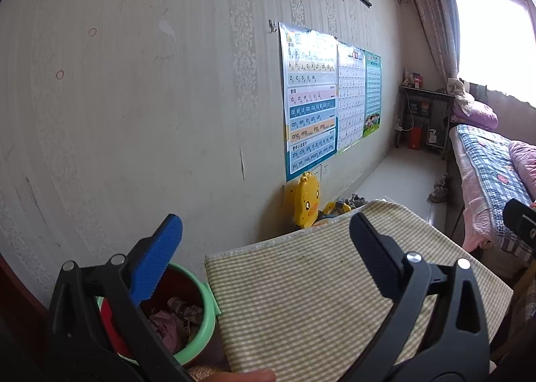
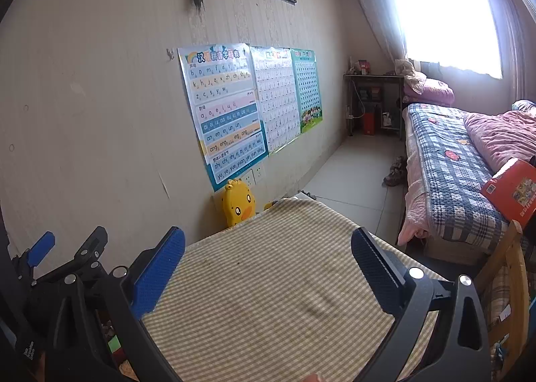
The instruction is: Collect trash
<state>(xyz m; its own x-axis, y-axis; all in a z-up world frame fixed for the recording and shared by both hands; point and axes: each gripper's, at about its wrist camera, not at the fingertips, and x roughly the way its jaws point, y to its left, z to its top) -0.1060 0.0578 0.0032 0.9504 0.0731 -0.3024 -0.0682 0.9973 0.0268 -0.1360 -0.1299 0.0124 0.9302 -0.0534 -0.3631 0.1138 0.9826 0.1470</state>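
Observation:
A green-rimmed red trash bin (image 1: 197,331) stands at the table's left edge by the wall, holding crumpled pink and patterned paper trash (image 1: 174,318). My left gripper (image 1: 268,248) is open and empty, its blue left finger above the bin. A table covered by a green-checked cloth (image 1: 301,288) fills the lower middle of the left wrist view. In the right wrist view my right gripper (image 2: 268,254) is open and empty over the same cloth (image 2: 268,281). The left gripper (image 2: 67,254) shows at the right wrist view's left edge. No trash lies on the cloth.
A yellow duck toy (image 2: 238,203) leans on the wall behind the table, under letter posters (image 2: 224,110). A bed with a checked quilt (image 2: 452,167) runs along the right, an orange box (image 2: 512,191) on it. A wooden chair (image 2: 509,288) stands at the right.

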